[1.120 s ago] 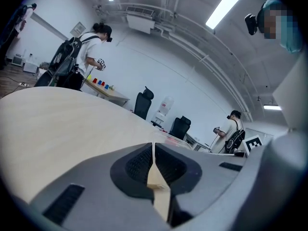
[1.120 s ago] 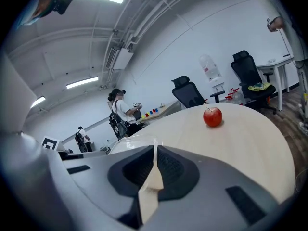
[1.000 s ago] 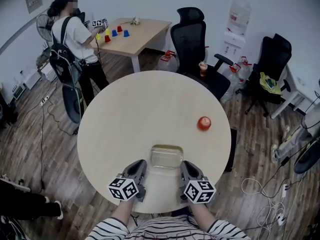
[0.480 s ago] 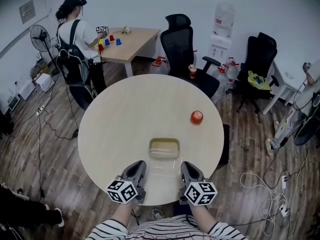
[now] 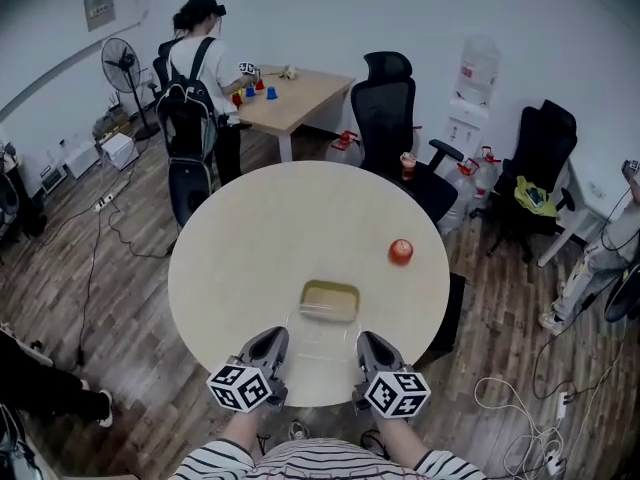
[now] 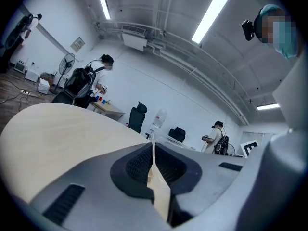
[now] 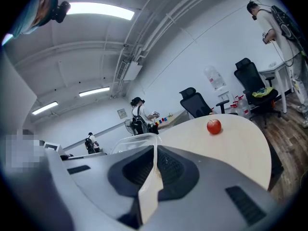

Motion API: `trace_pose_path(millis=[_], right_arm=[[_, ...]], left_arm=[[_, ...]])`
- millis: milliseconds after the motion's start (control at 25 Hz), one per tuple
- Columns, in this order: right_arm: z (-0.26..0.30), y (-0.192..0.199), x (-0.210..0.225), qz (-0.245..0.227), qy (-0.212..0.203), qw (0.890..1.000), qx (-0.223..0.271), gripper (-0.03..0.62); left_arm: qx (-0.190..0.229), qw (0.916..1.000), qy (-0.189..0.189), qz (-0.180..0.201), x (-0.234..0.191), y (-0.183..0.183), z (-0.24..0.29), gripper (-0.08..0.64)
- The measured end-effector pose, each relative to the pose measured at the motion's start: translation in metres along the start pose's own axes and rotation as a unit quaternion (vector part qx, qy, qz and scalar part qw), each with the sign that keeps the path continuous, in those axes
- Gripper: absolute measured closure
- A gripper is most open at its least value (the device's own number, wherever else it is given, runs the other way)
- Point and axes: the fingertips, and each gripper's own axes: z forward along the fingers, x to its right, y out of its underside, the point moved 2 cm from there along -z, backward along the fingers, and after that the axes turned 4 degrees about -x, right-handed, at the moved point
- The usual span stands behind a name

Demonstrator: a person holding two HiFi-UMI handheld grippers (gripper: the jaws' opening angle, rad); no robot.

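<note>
- My left gripper sits at the near edge of the round tabletop. In the left gripper view its jaws are pressed together on a thin clear plastic edge.
- That edge belongs to the clear plastic container, which lies on the near middle of the tabletop between my two grippers. Its far part looks yellowish.
- My right gripper is just right of the left one. In the right gripper view its jaws are likewise closed, pinching the container's rim.
- So I have the container clamped on both of its near sides, left and right.
- A red apple stands on the right part of the tabletop, farther out and well apart from the container. It also shows in the right gripper view.
- Beyond the tabletop I see a black office chair and a person with a backpack at a far-left desk.
</note>
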Motion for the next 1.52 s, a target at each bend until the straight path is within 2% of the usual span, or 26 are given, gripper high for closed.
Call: trace_pose_path(millis=[640, 1240, 1520], right_arm=[[-0.075, -0.010, 0.038, -0.029, -0.074, 0.996, -0.041, 0.551], [-0.142, 0.018, 0.046, -0.041, -0.125, 0.989, -0.065, 0.551], [-0.163, 0.027, 0.052, -0.040, -0.131, 0.988, -0.075, 0.551]], left_arm=[[0.047, 0.9964, -0.069, -0.015, 0.095, 0.049, -0.029, 0.522], [0.081, 0.9896, -0.117, -0.021, 0.155, 0.102, -0.080, 0.522], [0.082, 0.9881, -0.128, -0.024, 0.176, 0.117, -0.092, 0.522]])
